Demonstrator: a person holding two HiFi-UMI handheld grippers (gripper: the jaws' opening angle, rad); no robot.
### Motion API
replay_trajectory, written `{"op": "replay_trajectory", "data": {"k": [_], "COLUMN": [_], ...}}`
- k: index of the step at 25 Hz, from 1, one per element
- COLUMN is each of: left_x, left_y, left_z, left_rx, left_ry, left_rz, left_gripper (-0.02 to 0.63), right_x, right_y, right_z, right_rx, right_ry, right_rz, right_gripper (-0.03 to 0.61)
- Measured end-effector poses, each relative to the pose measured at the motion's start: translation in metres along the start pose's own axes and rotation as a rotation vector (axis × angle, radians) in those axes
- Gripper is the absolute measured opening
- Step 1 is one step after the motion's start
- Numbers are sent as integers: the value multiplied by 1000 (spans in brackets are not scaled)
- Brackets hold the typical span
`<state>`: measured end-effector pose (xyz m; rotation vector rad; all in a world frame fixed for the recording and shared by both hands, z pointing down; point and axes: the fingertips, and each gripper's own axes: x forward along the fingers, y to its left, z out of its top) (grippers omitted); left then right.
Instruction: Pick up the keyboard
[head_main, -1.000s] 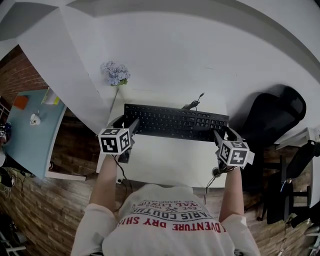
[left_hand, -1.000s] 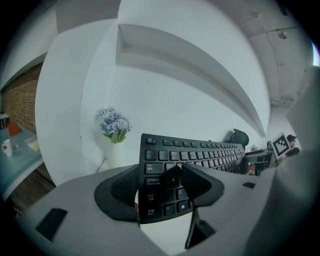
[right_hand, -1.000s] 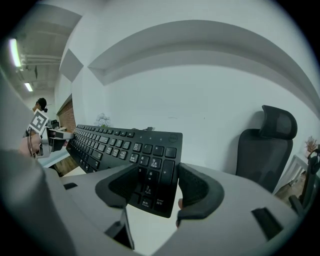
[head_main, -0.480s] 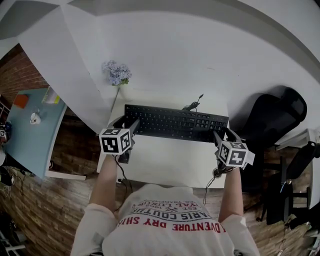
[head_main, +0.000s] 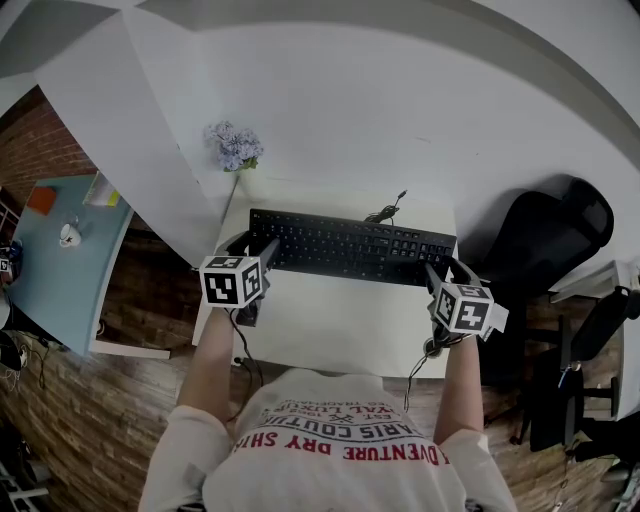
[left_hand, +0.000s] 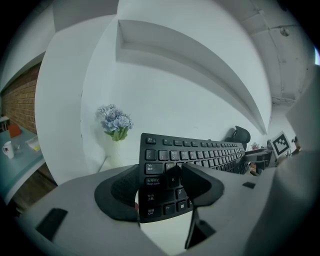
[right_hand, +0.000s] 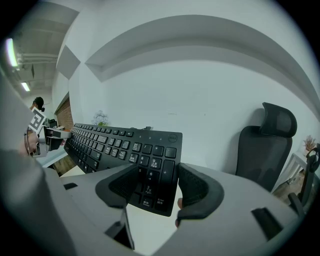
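Note:
A black keyboard (head_main: 350, 245) spans the white desk (head_main: 330, 335), and I hold it at both ends. My left gripper (head_main: 252, 243) straddles its left end. In the left gripper view (left_hand: 160, 172) one pad sits at the outer edge and the other over the keys (left_hand: 200, 150). My right gripper (head_main: 447, 267) straddles the right end the same way, its jaws (right_hand: 159, 172) closed around the number pad (right_hand: 150, 160). In both gripper views the keyboard stands tilted, its far edge up against the wall, above the desk top.
A vase of pale blue flowers (head_main: 233, 147) stands at the desk's back left corner. The keyboard's cable (head_main: 385, 208) trails off its back edge. A black office chair (head_main: 545, 235) is to the right, and a light blue table (head_main: 50, 260) to the left over a brick-patterned floor.

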<state>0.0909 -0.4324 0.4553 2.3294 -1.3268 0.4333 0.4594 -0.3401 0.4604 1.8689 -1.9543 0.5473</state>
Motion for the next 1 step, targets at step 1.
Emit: {"op": "replay_trajectory", "data": {"k": [1], "left_x": [0], "left_y": [0], "left_z": [0], "left_rx": [0], "left_ry": [3], "left_rz": [1], "left_gripper": [278], "right_x": [1], "right_y": [0], "right_z": [0], "right_rx": [1], "right_ry": [1], "right_rz": [0], "right_gripper": [270]}}
